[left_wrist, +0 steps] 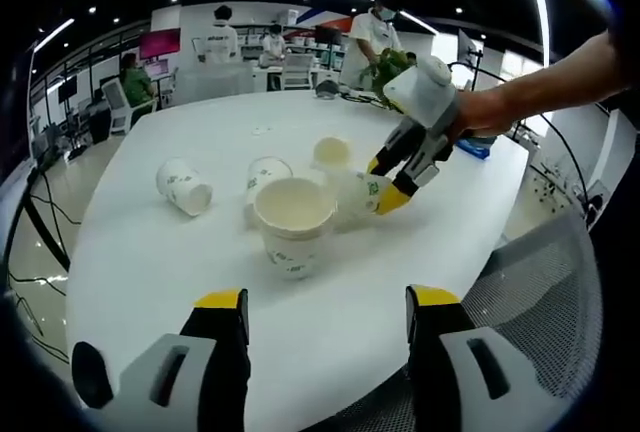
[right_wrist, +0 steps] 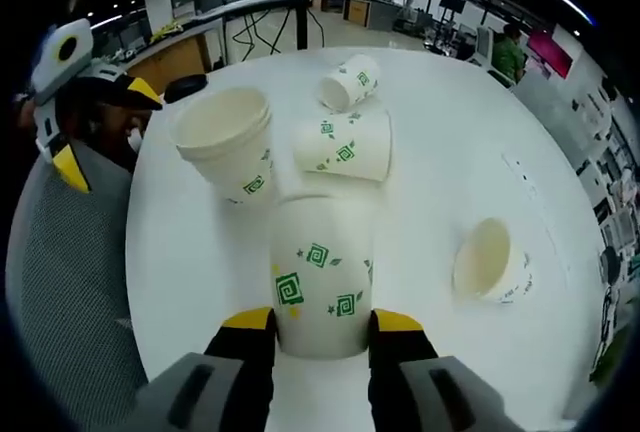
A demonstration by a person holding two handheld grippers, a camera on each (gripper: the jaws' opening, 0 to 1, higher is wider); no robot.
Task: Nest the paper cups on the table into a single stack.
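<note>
the left gripper (left_wrist: 325,317) has its fingers spread with nothing between them, low over the table's (left_wrist: 150,272) near edge. the right gripper's (right_wrist: 322,327) fingers pinch a lying paper cup (right_wrist: 322,287) by its base. in the left gripper view, going left to right, a tipped cup (left_wrist: 185,186) lies toward the left edge, then a second cup (left_wrist: 264,180), an upright stack of cups (left_wrist: 293,226) mid-table, and a far cup (left_wrist: 331,152).
</note>
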